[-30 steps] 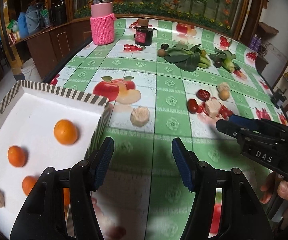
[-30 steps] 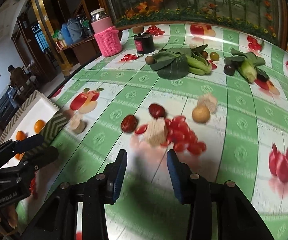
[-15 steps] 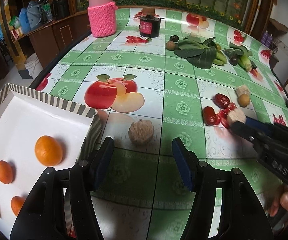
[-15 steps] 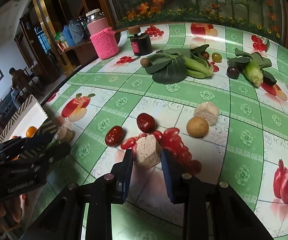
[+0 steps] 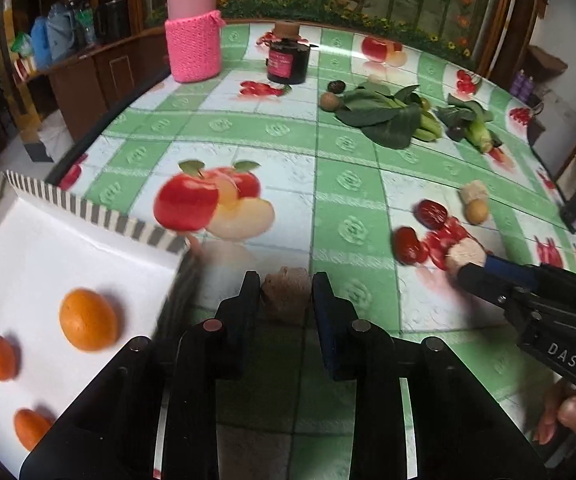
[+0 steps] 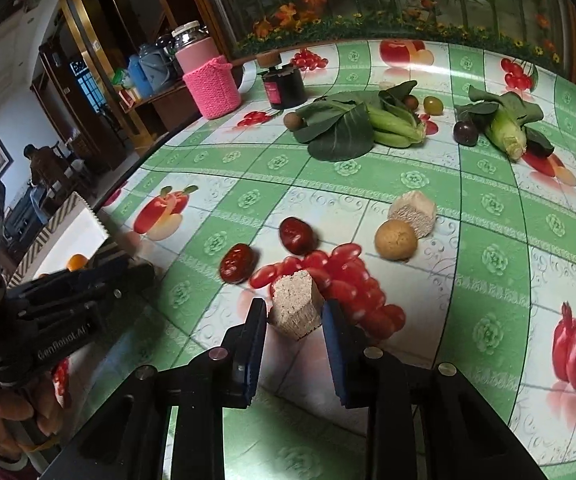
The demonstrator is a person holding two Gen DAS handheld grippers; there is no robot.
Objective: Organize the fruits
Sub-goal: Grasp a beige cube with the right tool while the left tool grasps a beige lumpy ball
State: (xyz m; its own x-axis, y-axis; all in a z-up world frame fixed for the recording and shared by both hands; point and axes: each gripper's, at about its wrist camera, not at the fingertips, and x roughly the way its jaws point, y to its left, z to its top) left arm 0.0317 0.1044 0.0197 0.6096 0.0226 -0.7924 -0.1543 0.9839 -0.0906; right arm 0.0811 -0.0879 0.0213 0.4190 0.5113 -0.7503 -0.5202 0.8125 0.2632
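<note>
Fruits: three oranges [image 5: 87, 319] in tray [image 5: 99, 212]; each claw [image 5: 283, 300] [image 6: 295, 314] clamps one beige chunk.

three oranges [image 5: 87, 319], two red dates [image 6: 296, 235], two jars [image 5: 193, 44]

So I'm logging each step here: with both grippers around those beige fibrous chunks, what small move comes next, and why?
Probably lift the left gripper slightly. Its jaws have just been closing and now press the beige fibrous chunk beside the white striped-rim tray, where three oranges already lie. The right gripper already clamps its own cut beige chunk.
</note>
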